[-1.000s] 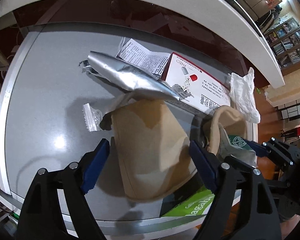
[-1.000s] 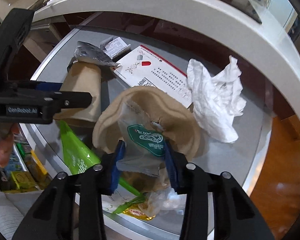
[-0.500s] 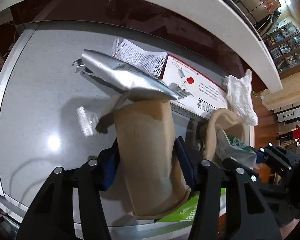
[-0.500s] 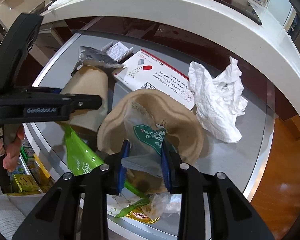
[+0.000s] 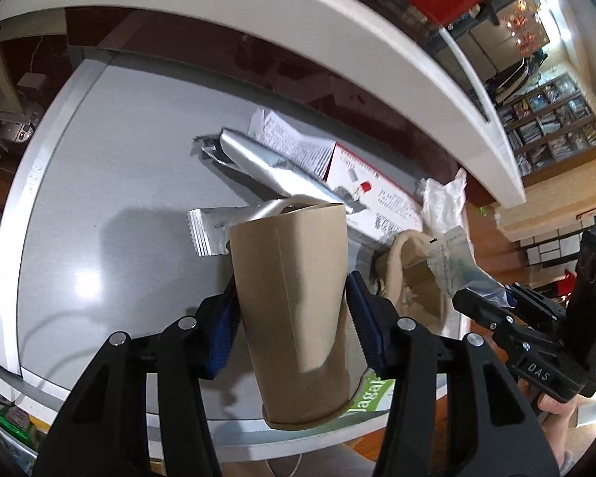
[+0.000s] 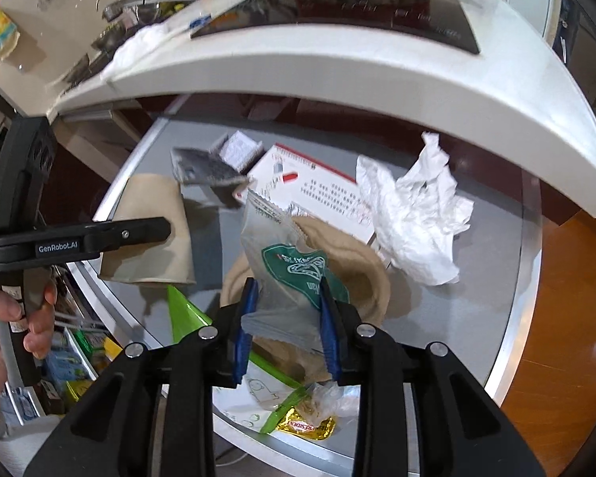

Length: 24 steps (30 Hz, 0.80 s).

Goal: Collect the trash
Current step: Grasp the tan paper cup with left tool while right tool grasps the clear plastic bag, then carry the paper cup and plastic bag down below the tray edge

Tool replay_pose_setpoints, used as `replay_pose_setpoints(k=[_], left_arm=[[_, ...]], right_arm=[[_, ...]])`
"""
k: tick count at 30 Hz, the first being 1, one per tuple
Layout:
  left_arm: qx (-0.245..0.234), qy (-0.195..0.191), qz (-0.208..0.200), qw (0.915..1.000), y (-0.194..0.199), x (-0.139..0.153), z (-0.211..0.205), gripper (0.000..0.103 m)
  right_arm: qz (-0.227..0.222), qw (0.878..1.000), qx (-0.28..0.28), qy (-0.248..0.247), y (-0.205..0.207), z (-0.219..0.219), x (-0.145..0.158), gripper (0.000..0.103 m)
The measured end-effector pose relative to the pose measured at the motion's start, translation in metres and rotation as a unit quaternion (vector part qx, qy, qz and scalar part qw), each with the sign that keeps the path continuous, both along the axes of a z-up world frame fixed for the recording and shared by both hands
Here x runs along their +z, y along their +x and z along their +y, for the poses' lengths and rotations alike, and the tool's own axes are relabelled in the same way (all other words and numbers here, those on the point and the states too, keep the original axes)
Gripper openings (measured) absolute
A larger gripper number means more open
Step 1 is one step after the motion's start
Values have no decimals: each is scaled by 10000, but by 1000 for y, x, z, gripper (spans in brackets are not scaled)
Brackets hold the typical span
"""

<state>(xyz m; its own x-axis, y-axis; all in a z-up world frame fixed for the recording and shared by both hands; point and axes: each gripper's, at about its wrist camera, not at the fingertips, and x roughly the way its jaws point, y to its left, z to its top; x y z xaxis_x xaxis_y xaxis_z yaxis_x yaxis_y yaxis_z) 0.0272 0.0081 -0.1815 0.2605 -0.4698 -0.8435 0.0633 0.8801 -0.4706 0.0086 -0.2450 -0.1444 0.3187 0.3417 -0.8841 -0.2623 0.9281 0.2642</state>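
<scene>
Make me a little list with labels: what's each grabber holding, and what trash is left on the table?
left gripper: jaws closing on the brown paper cup
right gripper: shut on the clear wrapper with green print
table: grey, round-edged
trash on table: silver foil pouch, printed leaflet, red-and-white box, crumpled white tissue

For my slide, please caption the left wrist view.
Left gripper closing on a brown paper cup above the littered grey table.

Black two-finger grippers; blue-padded jaws; silver screws; white "GenRobot.AI" lettering
</scene>
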Motion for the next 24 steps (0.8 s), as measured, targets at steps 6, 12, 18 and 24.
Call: replay_pose_setpoints(k=[6,12,18,24], left_arm=[[93,-2,-347,9994,-5,26,2,52],[260,243,-980,9946,-12,67,10,52],[335,473,-1688,9839,-25,110,11,52],[164,362,-2002,9789,-43,136,11,52]], right_arm=[[-300,9994,-146,124,-4,-3,26,30],[-687,9971,-192,278,-10,-3,59,29],[-1119,9928,-187,381,-23,-2,93,29],[-1353,9892,-143,550,-45,0,116,29]])
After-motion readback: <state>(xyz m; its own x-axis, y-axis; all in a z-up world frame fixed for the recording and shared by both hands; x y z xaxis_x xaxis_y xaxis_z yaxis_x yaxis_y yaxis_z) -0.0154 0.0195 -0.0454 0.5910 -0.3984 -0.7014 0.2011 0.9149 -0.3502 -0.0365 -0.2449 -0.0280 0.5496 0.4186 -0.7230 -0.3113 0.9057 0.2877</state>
